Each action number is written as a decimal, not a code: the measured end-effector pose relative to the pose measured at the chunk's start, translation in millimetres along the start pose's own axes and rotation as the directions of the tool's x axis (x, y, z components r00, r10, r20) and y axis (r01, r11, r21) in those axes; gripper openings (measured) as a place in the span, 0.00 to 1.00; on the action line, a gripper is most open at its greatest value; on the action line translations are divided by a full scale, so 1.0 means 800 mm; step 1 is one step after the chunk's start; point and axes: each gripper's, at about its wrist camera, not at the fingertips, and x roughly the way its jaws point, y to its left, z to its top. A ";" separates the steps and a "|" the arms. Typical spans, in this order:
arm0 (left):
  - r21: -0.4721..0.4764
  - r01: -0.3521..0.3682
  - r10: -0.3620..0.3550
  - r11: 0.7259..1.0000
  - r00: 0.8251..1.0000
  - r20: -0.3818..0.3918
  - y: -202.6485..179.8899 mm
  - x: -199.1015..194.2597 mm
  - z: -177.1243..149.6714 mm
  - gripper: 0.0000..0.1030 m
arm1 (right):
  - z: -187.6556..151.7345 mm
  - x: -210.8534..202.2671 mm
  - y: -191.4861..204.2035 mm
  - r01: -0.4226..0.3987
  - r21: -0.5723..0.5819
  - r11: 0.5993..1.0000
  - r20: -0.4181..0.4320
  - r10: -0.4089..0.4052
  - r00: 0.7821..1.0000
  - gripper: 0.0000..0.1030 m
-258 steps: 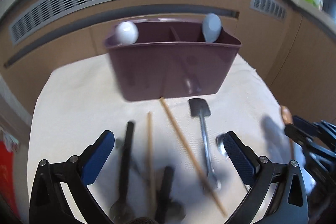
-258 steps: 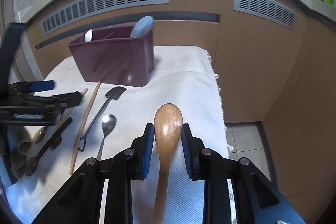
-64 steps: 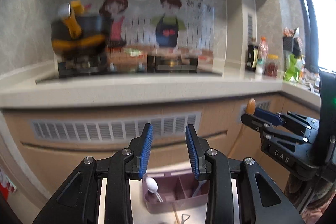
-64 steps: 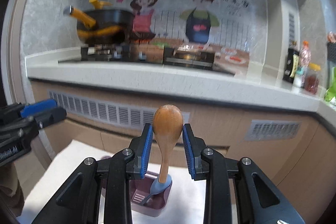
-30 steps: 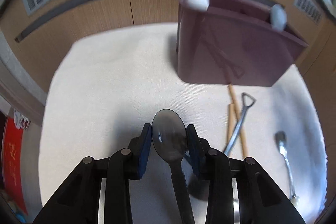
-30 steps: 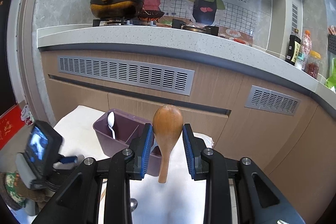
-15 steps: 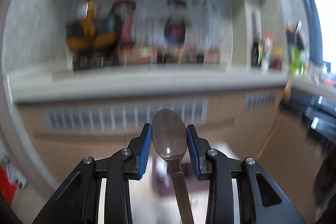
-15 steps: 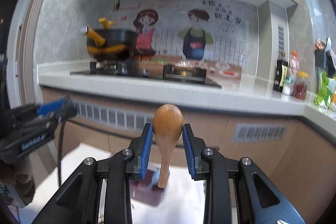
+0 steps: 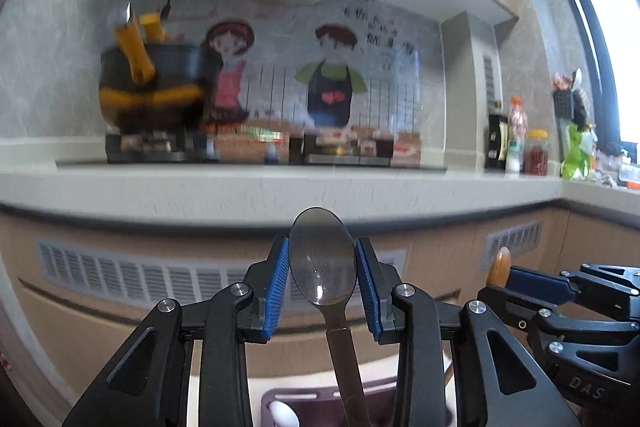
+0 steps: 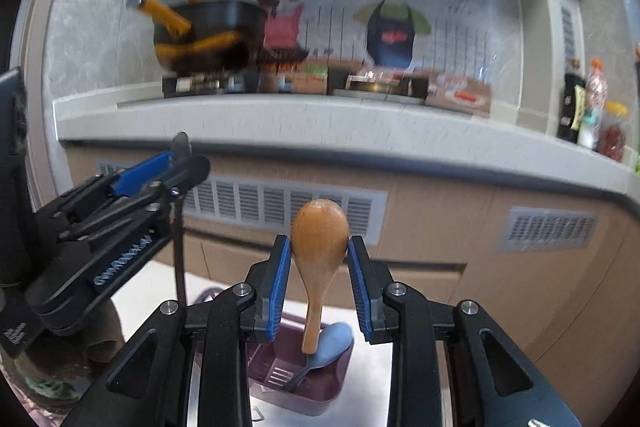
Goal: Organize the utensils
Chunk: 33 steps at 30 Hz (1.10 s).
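Note:
My left gripper (image 9: 322, 281) is shut on a dark metal spoon (image 9: 322, 263), bowl up, handle hanging down over the purple utensil caddy (image 9: 304, 399), which holds a white spoon (image 9: 282, 414). In the right wrist view my right gripper (image 10: 319, 281) is shut on a wooden spoon (image 10: 319, 239), bowl up, its handle end just above the caddy (image 10: 316, 385). A blue spoon (image 10: 334, 341) leans in that caddy. Each gripper shows in the other's view: the right one (image 9: 520, 283) at the lower right, the left one (image 10: 176, 163) at the left.
A kitchen counter (image 9: 280, 187) runs across behind, with a black and yellow pot (image 9: 148, 91) on a stove. Bottles and jars (image 9: 520, 147) stand at the right end. Wooden cabinet fronts with vents (image 10: 280, 207) lie below. The caddy stands on a white cloth (image 10: 376, 363).
My left gripper lifted the metal spoon off the cloth and tilted from looking down to nearly level. The right gripper moved sideways with the wooden spoon, now above the caddy.

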 end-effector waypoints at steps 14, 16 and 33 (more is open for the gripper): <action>-0.029 0.003 -0.009 1.000 0.977 -0.212 0.020 0.089 -0.126 0.34 | -0.089 0.105 0.002 -0.042 -0.002 0.999 -0.234 0.040 0.971 0.27; -0.019 0.014 -0.018 1.000 0.969 -0.245 0.020 0.089 -0.137 0.35 | -0.096 0.106 0.002 -0.048 -0.012 0.999 -0.251 0.043 0.967 0.34; -0.044 -0.140 0.107 0.989 0.892 -0.438 0.065 -0.052 -0.153 0.68 | -0.180 -0.005 -0.002 0.041 -0.036 0.999 -0.316 -0.050 0.948 0.90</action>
